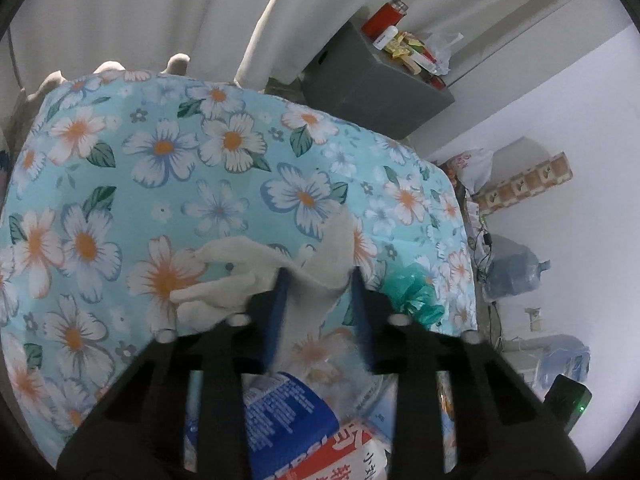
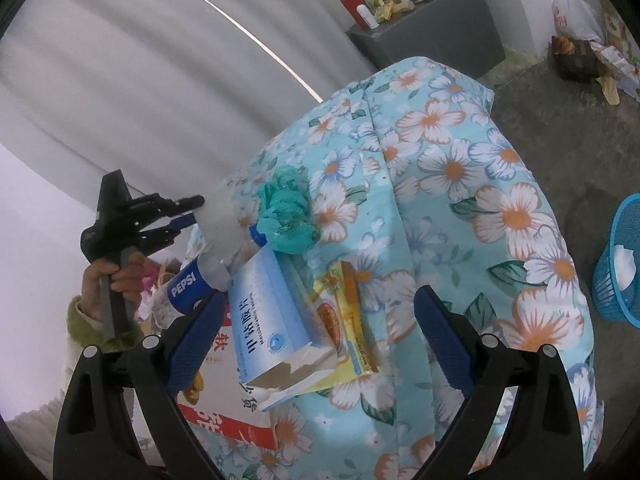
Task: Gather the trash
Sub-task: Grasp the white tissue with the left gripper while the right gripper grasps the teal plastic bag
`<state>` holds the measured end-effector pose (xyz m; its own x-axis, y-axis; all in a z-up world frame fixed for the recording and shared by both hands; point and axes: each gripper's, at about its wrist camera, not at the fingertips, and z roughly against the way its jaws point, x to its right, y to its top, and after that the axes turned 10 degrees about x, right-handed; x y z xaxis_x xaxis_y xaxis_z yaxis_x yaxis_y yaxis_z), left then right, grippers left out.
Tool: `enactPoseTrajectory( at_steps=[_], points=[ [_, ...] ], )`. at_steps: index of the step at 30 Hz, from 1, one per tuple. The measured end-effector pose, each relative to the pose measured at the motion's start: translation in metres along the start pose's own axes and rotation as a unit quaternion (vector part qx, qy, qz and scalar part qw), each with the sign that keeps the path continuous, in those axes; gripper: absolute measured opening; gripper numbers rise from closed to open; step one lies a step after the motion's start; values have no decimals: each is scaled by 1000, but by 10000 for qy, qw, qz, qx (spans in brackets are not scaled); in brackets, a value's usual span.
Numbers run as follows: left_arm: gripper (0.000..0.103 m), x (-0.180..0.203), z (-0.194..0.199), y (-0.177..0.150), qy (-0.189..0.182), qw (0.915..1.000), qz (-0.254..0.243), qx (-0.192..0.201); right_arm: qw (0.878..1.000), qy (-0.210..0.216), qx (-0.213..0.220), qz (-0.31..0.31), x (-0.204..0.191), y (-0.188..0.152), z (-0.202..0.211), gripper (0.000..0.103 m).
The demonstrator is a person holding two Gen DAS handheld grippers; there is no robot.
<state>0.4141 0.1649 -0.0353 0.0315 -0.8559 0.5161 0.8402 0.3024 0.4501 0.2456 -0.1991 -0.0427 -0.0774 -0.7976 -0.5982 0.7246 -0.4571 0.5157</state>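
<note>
A floral cloth [image 1: 160,160] covers the table. In the left wrist view, crumpled white tissue paper [image 1: 240,276] lies on it, and my left gripper [image 1: 319,276] is shut on its right part. The right wrist view shows that gripper [image 2: 194,211] at the far left, held by a hand [image 2: 120,276], with the tissue [image 2: 220,220] at its tips. My right gripper [image 2: 320,336] stands open above a blue-and-white carton [image 2: 272,320] and a yellow packet [image 2: 352,320]. A crumpled green plastic bag [image 2: 288,216] and a Pepsi bottle [image 2: 188,284] lie beside them.
A red-and-white printed bag [image 2: 216,400] lies under the carton. A blue basket [image 2: 624,264] with something white inside stands on the floor at the right. Behind the table, a grey box [image 2: 432,36] carries a red bottle and wrappers. A water jug [image 1: 516,272] sits by the wall.
</note>
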Motion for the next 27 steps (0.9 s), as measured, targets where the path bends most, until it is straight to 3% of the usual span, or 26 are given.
enactPoseTrajectory(
  at_steps=[2, 5, 11, 21, 27],
  points=[
    [10, -1, 2, 0, -39, 10000, -10, 50, 10000, -4, 0, -8, 1, 1, -1, 93],
    [5, 3, 12, 0, -69, 9996, -132, 220, 10000, -9, -3, -6, 2, 3, -1, 92],
    [4, 14, 50, 0, -113, 9955, -454, 821, 9999, 123, -76, -55, 1, 10, -9, 88],
    [4, 50, 125, -7, -340, 9723, -1066, 2053, 9987, 363, -314, -171, -10, 30, -38, 71],
    [4, 62, 138, -19, -548, 9679, -1082, 2201, 9882, 701, -776, -1120, 14, 30, -73, 57]
  ],
)
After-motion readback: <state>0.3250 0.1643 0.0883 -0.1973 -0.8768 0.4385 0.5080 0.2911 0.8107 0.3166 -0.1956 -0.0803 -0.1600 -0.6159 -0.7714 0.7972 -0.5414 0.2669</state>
